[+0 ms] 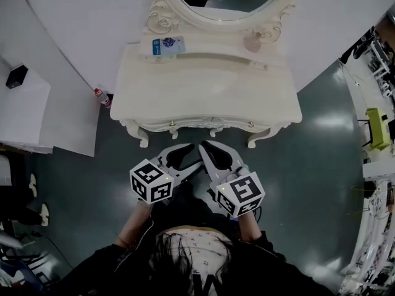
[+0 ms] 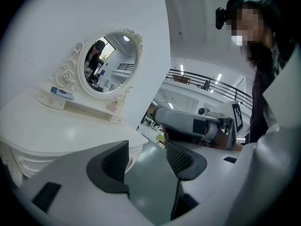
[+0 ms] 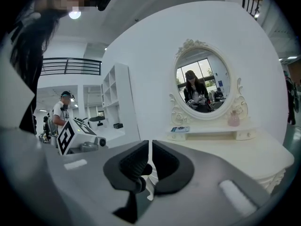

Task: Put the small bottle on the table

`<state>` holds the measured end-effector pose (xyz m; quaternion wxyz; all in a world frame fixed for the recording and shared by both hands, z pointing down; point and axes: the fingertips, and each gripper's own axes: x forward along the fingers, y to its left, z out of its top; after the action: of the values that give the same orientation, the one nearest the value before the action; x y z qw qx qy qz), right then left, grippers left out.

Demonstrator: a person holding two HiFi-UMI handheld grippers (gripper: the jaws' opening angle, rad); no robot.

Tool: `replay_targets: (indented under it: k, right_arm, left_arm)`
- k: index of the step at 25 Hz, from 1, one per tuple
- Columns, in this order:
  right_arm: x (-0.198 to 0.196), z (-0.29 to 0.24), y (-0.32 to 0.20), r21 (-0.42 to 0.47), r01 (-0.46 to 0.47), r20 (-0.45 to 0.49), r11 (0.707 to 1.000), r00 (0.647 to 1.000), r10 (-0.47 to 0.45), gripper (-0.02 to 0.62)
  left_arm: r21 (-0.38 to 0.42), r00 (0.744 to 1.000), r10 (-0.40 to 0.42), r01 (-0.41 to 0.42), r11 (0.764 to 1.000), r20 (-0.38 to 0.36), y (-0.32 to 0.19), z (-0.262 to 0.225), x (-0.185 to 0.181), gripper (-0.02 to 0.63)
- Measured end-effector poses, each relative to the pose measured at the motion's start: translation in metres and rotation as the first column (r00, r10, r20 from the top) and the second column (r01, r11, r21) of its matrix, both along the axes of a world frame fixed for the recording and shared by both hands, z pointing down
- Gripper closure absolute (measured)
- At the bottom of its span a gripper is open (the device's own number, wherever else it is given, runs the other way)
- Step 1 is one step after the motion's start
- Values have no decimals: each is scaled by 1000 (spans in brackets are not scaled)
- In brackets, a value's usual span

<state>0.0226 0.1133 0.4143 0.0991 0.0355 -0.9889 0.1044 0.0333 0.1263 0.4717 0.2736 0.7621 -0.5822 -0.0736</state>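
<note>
A small pink bottle (image 1: 252,42) stands on the narrow shelf under the oval mirror, at the right end of the white dressing table (image 1: 203,91). It also shows in the left gripper view (image 2: 112,106) and the right gripper view (image 3: 233,118). Both grippers hover side by side in front of the table's near edge, well short of the bottle. My left gripper (image 1: 188,156) (image 2: 146,157) is open, with nothing between its jaws. On my right gripper (image 1: 208,153) (image 3: 150,161) the jaws are shut to a thin slit and hold nothing.
A blue packet (image 1: 168,45) lies at the shelf's left end. A red-capped bottle (image 1: 102,96) stands on the floor by the table's left corner. White shelving (image 3: 115,102) is at the left, with a person (image 3: 61,112) beyond it. The table top in front of the shelf is bare.
</note>
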Motion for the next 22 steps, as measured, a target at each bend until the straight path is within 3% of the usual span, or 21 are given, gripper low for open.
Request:
replay_targets:
  k: [8, 22]
  right_arm:
    - [43, 1, 14, -16, 12, 0, 1000, 1000, -12, 586]
    - [101, -3, 37, 42, 73, 3, 996, 997, -73, 586]
  left_arm:
    - [-12, 1000, -22, 22, 1000, -2, 22, 0, 50, 354]
    - [-6, 998, -56, 56, 998, 17, 41, 1, 114, 354]
